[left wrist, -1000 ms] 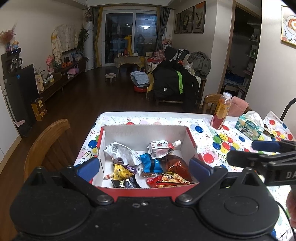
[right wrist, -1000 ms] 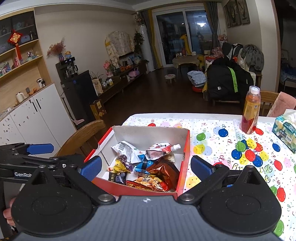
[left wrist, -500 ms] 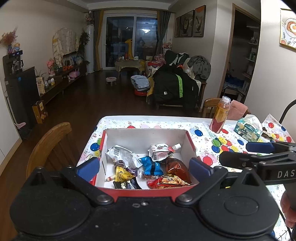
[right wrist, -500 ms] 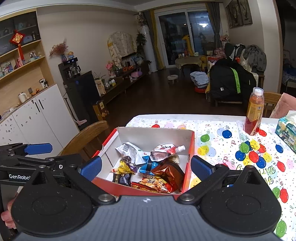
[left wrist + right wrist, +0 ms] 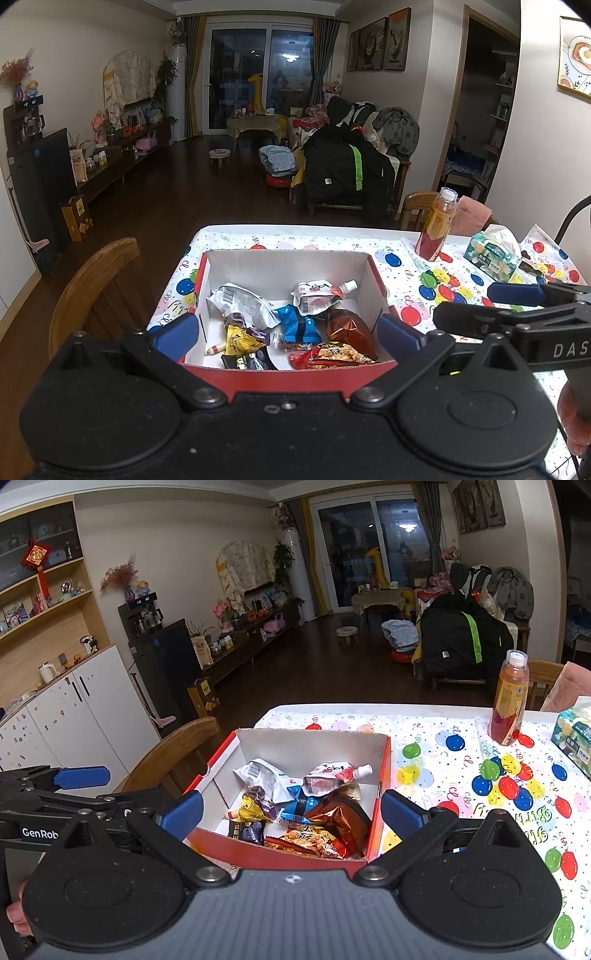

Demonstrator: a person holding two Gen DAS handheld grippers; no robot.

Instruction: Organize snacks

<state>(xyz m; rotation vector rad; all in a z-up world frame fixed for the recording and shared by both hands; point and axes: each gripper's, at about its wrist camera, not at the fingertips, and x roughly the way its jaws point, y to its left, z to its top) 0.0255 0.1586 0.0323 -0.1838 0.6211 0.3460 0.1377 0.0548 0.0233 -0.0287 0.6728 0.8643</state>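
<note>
A red cardboard box (image 5: 295, 370) with a white inside sits near the left edge of the worktop (image 5: 406, 240), which wears a balloon-print cloth; the snacks lie heaped in the box's near half: a white crumpled packet (image 5: 240, 301) at the left, a spouted pouch (image 5: 321, 293) toward the far right, a blue wrapper (image 5: 299, 326) in the middle, a shiny brown bag (image 5: 345, 325) at the right, a yellow packet (image 5: 238, 339) and a peanut bag (image 5: 332, 356) nearest. The left gripper (image 5: 288, 332) hangs just short of the box, jaws released and empty; the right gripper (image 5: 291, 810) likewise, jaws wide apart, holding nothing. A juice bottle (image 5: 436, 229) and a tissue pack (image 5: 493, 253) stand far right, well apart from the box; a wooden chair (image 5: 92, 291) stands left of the worktop.
</note>
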